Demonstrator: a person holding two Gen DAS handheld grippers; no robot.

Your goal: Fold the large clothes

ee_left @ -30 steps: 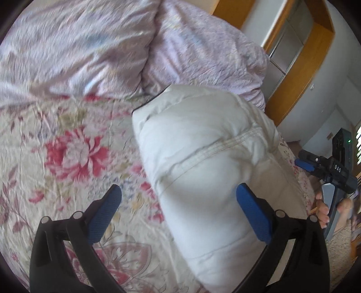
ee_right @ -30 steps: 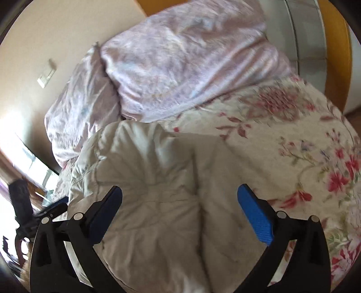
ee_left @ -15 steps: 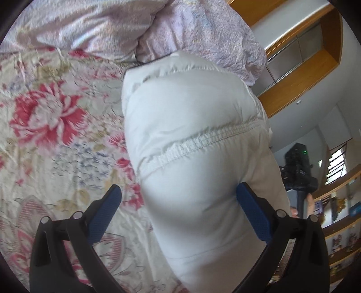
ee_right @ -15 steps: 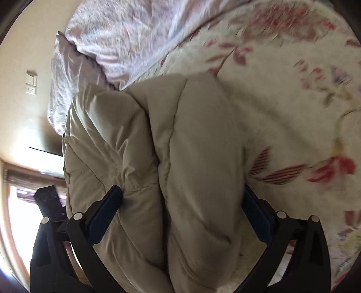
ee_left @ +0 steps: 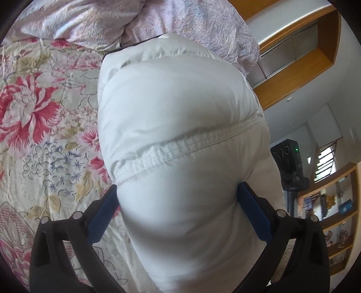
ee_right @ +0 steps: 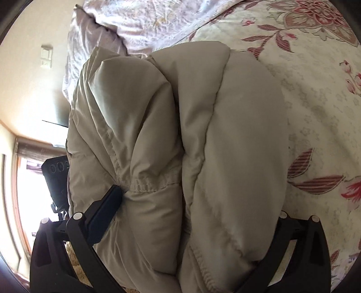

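A bulky white puffer jacket [ee_left: 176,108], folded into a thick bundle, lies on a floral bedspread [ee_left: 40,126]. My left gripper [ee_left: 178,198] is wide open and straddles the near end of the bundle, with its blue pads touching both sides. In the right wrist view the same jacket [ee_right: 176,135] looks beige in shadow. My right gripper [ee_right: 196,200] is wide open around its other end. Its left pad presses the fabric and its right pad is hidden behind the jacket.
Lilac pillows [ee_left: 112,20] lie at the head of the bed behind the jacket. A wooden cabinet [ee_left: 300,56] and shelves [ee_left: 338,214] stand to the right. The other gripper's black body [ee_left: 291,162] shows past the jacket. A light switch [ee_right: 46,55] is on the wall.
Both grippers have moved forward and down onto the jacket's two ends, so the bundle now fills the space between the fingers of each. The jaws stay wide open.
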